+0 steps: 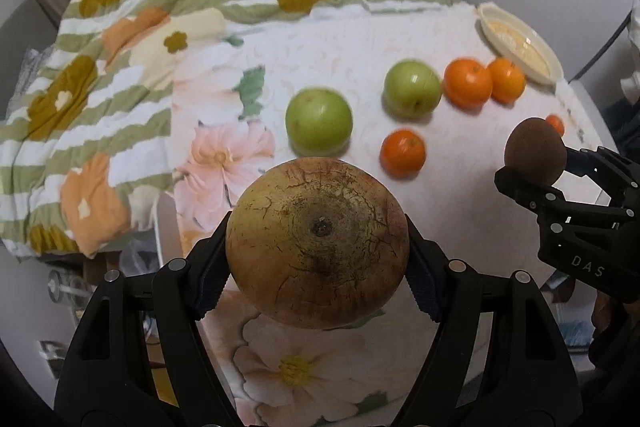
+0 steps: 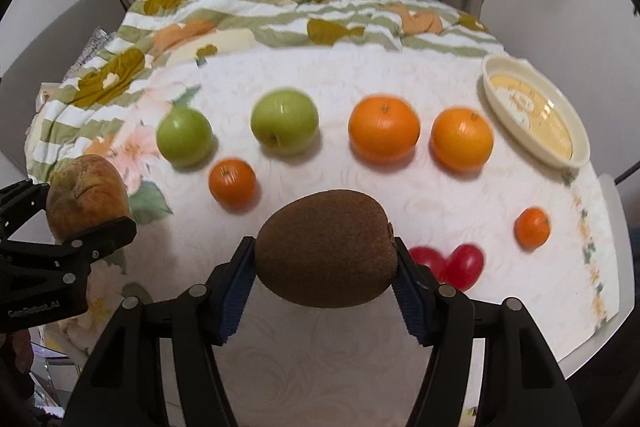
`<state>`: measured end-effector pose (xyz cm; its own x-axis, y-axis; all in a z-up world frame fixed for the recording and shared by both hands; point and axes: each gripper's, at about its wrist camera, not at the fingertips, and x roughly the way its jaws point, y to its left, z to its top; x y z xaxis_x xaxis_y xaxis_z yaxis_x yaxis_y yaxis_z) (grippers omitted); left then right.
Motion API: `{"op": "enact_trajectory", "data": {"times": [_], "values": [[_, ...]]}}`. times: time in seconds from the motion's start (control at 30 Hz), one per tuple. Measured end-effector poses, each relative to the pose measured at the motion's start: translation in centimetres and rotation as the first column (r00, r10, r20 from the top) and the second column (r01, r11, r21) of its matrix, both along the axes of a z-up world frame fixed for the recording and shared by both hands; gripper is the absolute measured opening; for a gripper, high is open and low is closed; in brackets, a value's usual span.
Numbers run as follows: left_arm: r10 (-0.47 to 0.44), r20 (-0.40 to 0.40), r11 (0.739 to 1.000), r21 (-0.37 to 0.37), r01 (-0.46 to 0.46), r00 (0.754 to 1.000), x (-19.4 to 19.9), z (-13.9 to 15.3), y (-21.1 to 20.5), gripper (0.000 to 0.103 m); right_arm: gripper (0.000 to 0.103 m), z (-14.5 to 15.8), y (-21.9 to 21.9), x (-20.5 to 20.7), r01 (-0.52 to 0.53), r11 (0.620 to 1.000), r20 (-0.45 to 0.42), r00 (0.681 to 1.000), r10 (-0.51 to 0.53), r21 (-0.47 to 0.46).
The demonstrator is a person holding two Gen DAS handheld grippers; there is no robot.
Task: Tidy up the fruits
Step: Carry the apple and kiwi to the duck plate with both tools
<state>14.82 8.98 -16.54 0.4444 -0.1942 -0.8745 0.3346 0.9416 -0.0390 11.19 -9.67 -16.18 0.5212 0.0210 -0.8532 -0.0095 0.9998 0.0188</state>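
Observation:
My left gripper (image 1: 318, 267) is shut on a large brownish, cracked-skin pear (image 1: 318, 243) held above the table; the pear also shows in the right wrist view (image 2: 86, 195). My right gripper (image 2: 326, 283) is shut on a brown kiwi (image 2: 326, 247), which also shows in the left wrist view (image 1: 534, 151). On the cloth lie two green apples (image 2: 184, 137) (image 2: 285, 125), two large oranges (image 2: 384, 127) (image 2: 462, 139), two small oranges (image 2: 232, 183) (image 2: 532, 227) and two red tomatoes (image 2: 464, 265) just beyond the kiwi.
A cream oval dish (image 2: 576, 155) sits at the table's right edge. A striped floral blanket (image 2: 280, 19) is bunched along the far and left sides. The white floral tablecloth (image 2: 320, 355) covers the table. Curtains hang behind.

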Motion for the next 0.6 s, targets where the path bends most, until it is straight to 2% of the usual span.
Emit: {"op": "enact_trajectory", "data": {"times": [0.27,0.6], "values": [[0.036,0.095,0.999,-0.017,-0.034,0.995,-0.6,4.6,-2.9,0.083,0.060,4.7,-3.0,0.2,-0.034,0.999,0.093,0.995,0.032,0.017],[0.114,0.182,0.992,-0.078,-0.101,0.977,0.6,9.4,-11.9,0.083,0.060,9.1,-12.0,2.5,-0.093,0.996,0.152,0.984,0.091,0.010]]}}
